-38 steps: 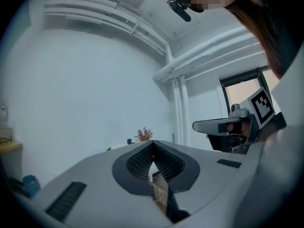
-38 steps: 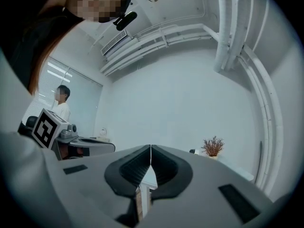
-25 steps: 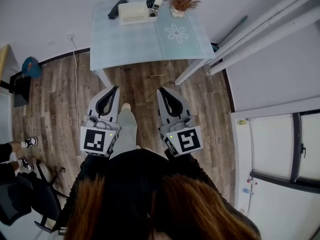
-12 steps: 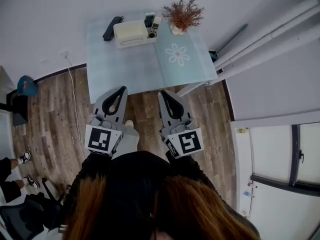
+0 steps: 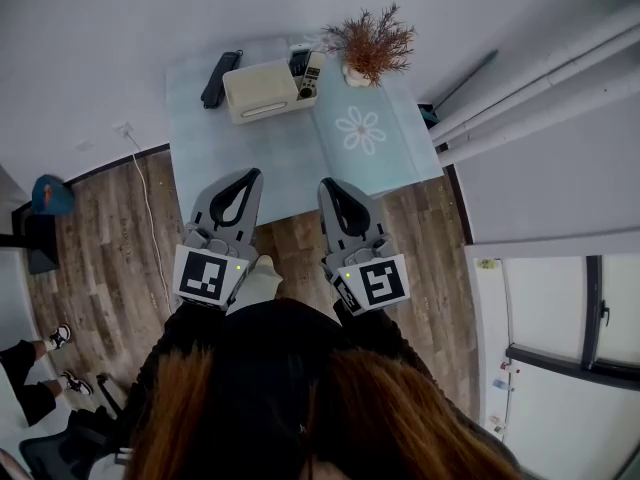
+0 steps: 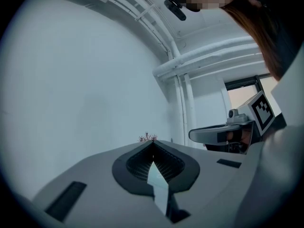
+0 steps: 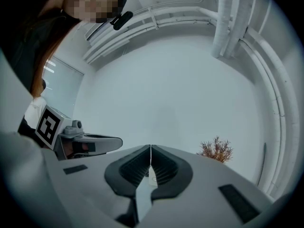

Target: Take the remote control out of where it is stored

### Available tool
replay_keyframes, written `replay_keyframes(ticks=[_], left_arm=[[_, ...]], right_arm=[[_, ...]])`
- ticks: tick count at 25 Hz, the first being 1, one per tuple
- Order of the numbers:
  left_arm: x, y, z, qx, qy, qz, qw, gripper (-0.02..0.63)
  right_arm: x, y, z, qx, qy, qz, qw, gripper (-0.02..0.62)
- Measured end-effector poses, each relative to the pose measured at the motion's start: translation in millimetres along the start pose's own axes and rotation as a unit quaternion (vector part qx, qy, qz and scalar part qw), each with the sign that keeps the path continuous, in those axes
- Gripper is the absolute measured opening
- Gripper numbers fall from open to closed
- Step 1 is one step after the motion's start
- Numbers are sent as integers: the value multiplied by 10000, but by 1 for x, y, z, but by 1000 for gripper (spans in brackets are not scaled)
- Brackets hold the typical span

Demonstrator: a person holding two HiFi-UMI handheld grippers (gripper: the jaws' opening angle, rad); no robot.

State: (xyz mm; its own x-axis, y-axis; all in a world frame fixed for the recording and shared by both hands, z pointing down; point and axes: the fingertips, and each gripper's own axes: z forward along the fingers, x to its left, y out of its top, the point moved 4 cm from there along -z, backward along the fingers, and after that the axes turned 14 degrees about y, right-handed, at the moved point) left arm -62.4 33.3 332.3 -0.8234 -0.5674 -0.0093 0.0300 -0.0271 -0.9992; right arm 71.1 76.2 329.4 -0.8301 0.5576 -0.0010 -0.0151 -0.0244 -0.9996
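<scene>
Grey jaws of my left gripper [image 5: 252, 175] and my right gripper [image 5: 327, 182] are both pressed together, holding nothing and touching nothing. Well ahead of them, at the far side of the table [image 5: 290, 153], the remote control [image 5: 313, 71] stands at the right end of the cream box [image 5: 258, 90].

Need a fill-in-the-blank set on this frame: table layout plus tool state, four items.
1. The left tool and the right tool are both empty, with their jaws ____.
2. In the head view, the remote stands between the cream box and the ____.
3. A long black item lies on the table to the box's ____.
4. The tablecloth carries a white ____ print.

Missing words: shut; plant; left; flower
</scene>
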Motion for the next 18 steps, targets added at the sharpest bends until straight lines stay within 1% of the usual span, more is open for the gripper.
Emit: replay_keyframes(ticks=[8,13,18], left_arm=[[25,-7,28,77,-23,-33,10000,-2],[34,-10,37,113,80,-59,9999,-2],[40,-12,46,174,263,-146,9994,-2]], right_arm=[[-19,-4,32,101,-17,18,9999,15],[-31,-9,47,138,53,62,9999,15],[-42,-10,62,183,247,92,9995,15]])
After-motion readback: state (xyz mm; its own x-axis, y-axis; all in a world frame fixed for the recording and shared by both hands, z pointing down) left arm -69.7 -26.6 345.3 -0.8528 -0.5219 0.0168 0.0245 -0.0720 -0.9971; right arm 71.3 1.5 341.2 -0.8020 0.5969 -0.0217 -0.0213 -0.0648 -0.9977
